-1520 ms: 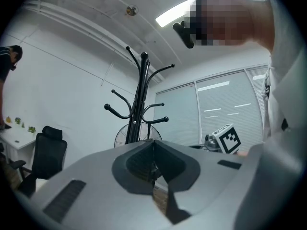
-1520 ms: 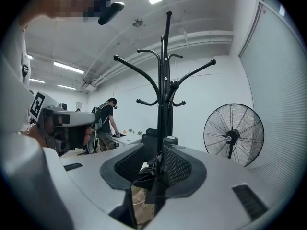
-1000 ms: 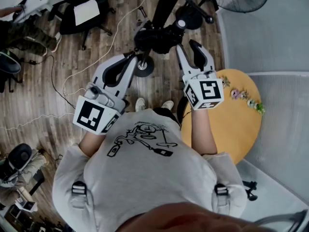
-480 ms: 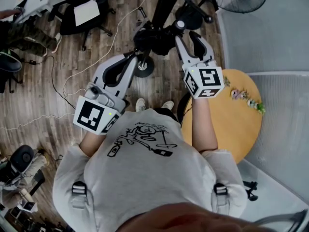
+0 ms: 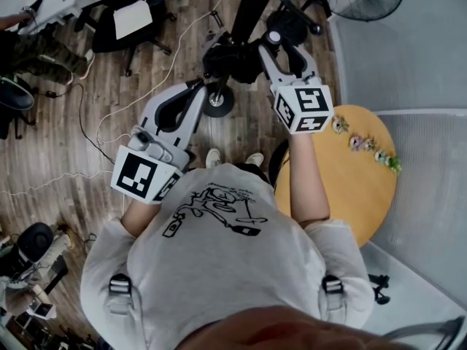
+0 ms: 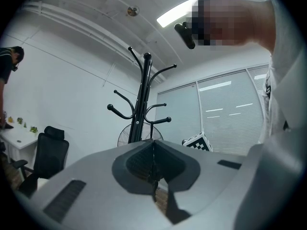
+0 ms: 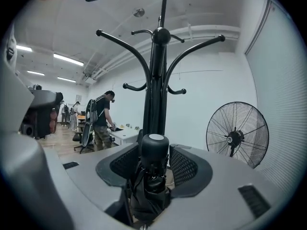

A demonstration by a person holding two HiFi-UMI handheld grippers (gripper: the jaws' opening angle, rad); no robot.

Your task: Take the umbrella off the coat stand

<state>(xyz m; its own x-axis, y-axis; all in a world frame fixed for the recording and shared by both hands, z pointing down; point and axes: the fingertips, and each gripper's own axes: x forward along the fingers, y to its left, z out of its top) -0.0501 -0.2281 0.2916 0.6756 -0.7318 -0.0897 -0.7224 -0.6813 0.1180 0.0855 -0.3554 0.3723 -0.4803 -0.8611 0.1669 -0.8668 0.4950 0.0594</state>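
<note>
Umbrella (image 5: 235,60): black, folding type, furled. This is the item to come off the stand (image 5: 252,6).

Head view: the umbrella hangs close against the stand. My right gripper (image 5: 283,41) reaches in about its upper end. My left gripper (image 5: 195,97) is held near, clear of it. No containers are in sight. The yellow table (image 5: 343,195) at the right bears only a few small bits along its far edge.

Left gripper view: the jaws are together with nothing between them. The stand (image 6: 143,104) is ahead and well apart.

Right gripper view: the jaws of the right gripper (image 7: 156,163) are apart and have just been opening. The umbrella (image 7: 151,190) stands upright between them, handle (image 7: 154,150) on top and loose cloth folds below. The pads sit just beside the handle and I see no squeeze, so I judge there is no grip yet. The stand (image 7: 158,80) is directly behind. I cannot tell which hook carries the umbrella.

Handling, my judgement: it is light, with a hard, stiff handle and soft cloth likely to slip and bunch. I would take hold on the handle, not the folds. I would then lift it enough to free it from its hook before drawing back.
</note>
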